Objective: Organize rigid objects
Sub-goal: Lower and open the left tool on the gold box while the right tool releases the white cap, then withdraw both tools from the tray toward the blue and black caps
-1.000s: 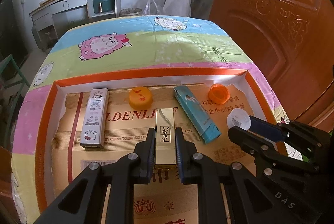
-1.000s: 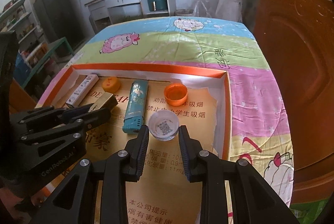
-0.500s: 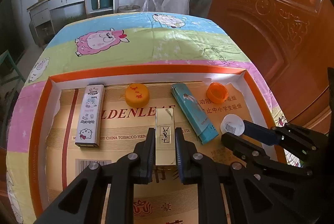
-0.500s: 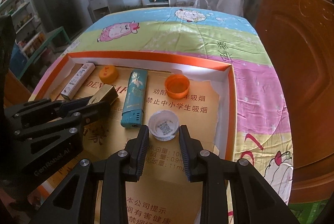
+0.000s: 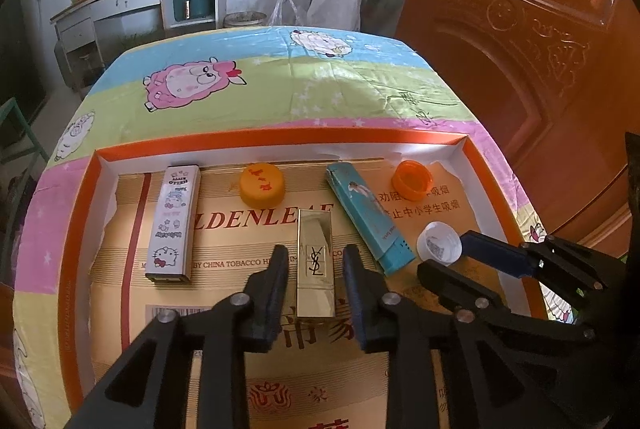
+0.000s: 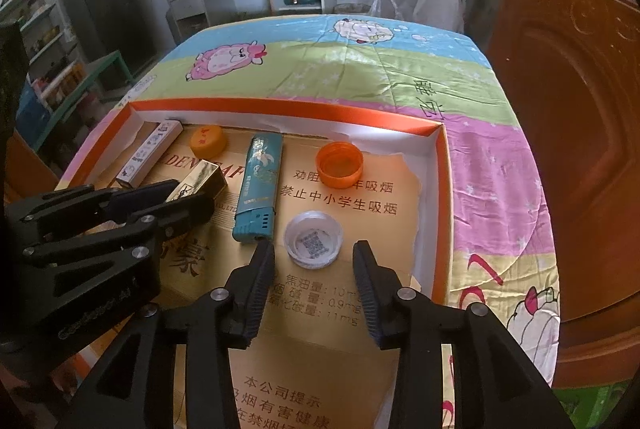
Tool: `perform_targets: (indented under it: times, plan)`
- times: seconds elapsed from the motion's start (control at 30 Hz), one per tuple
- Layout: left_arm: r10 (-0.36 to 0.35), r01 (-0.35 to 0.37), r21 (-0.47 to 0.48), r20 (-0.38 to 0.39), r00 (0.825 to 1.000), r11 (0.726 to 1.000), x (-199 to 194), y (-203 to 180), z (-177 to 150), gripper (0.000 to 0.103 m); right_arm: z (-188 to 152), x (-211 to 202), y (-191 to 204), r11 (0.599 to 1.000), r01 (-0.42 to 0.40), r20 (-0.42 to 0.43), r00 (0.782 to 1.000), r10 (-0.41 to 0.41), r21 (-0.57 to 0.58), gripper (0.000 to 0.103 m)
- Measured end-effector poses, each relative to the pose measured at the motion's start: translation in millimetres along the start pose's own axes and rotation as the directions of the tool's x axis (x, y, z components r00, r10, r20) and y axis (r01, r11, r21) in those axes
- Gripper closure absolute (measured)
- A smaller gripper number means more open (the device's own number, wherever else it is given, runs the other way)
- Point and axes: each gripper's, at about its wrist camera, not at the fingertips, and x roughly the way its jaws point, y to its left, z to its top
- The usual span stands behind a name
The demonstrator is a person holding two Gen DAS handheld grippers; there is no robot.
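Gold lipstick case (image 5: 315, 265) lies flat on the tray's printed cardboard floor, straight between the jaws of the left gripper (image 5: 315, 261); a gap shows on each side of it, so the pads are clear of it. Those jaws have just been opening, and the case rests on the floor on its own. Beyond the left gripper's tips and off to its left lies a white cartoon-printed box (image 5: 173, 223), and just past the case's far end sits a yellow bottle cap (image 5: 262, 184). To the right of the left gripper a teal lighter (image 5: 368, 219) lies aslant, its near end close to the gripper's right finger.

The right gripper (image 6: 314, 256) stands with its jaws apart as well, having just been opening, and a clear bottle cap (image 6: 313, 239) sits open side up between its fingertips, touching neither pad as far as can be seen. Farther out from those tips an orange cap (image 6: 339, 164) lies open side up near the tray's far wall. All of it sits inside an orange-rimmed tray (image 6: 444, 189), which rests on a cartoon-sheep tablecloth (image 6: 360, 69).
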Motion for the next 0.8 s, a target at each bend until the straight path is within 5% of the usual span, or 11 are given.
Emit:
perform_targets:
  times: [0.17,0.8]
  plan:
    - [-0.001,0.001,-0.001,0.006,1.000,1.000,-3.9,2.4,-0.9,0.062,-2.8,-3.6,-2.0,1.000,-0.002,0.002,1.000,0.002,0.014,0.061]
    - [0.001,0.003,-0.042,0.087,0.996,0.999,-70.6,24.9,-27.3,0.062,-28.8,-54.3,17.5,0.999,-0.021,0.050,0.999,0.019,0.027,0.061]
